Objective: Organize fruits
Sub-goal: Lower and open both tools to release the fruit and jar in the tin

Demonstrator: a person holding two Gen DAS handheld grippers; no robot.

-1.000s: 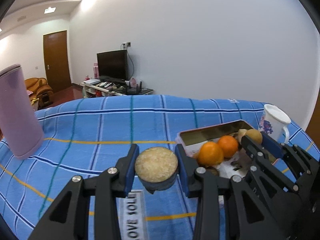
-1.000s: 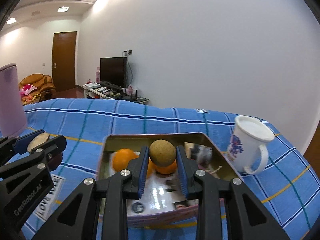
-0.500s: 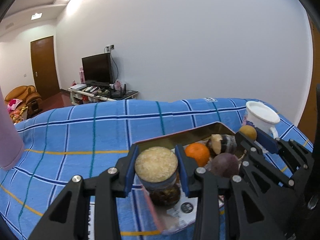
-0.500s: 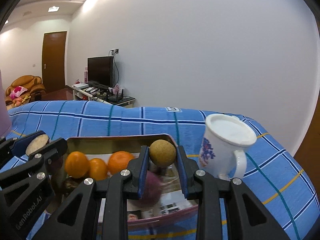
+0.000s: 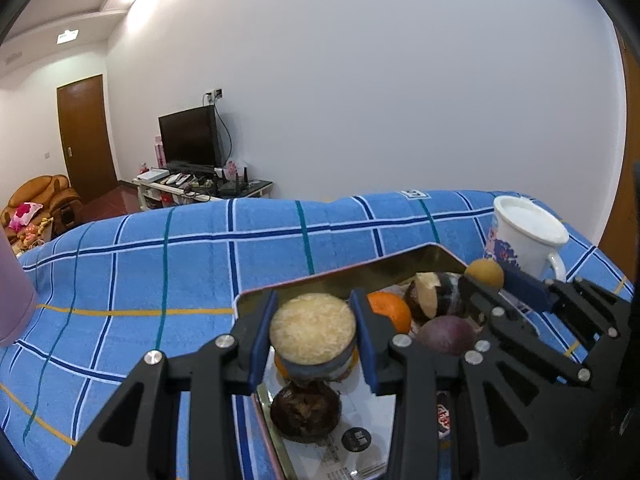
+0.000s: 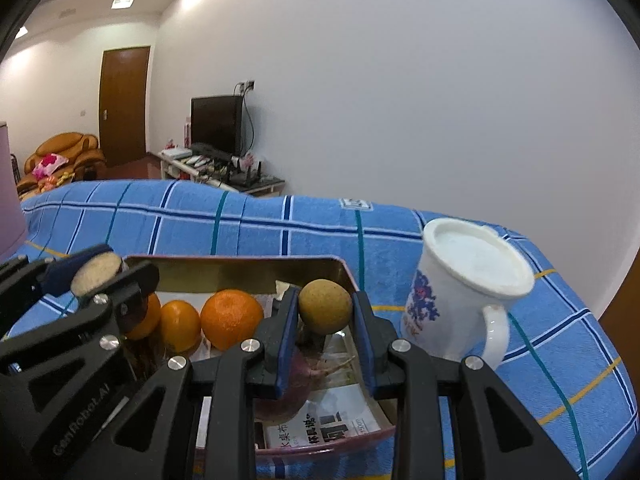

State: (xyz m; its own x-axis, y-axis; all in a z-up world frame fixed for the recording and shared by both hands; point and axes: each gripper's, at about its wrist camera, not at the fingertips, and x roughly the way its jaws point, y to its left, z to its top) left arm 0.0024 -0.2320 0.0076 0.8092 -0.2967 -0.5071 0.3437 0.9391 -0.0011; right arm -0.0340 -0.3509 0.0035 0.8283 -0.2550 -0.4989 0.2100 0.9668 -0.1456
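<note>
Three oranges (image 6: 231, 319), right view only

Blue plaid-covered bed (image 6: 280, 224) w/ metal tray (image 6: 240, 270), white mug (image 6: 460, 292) beside it, pink cylinder (image 5: 12, 308) at left.

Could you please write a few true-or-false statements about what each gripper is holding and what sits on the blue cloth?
1. The right gripper holds a small round tan fruit. True.
2. The left gripper is empty. False: it is shut on a cut fruit piece with a pale face.
3. Oranges lie in the metal tray. True.
4. The white mug stands inside the tray. False: it stands on the blue checked cloth beside it.
</note>
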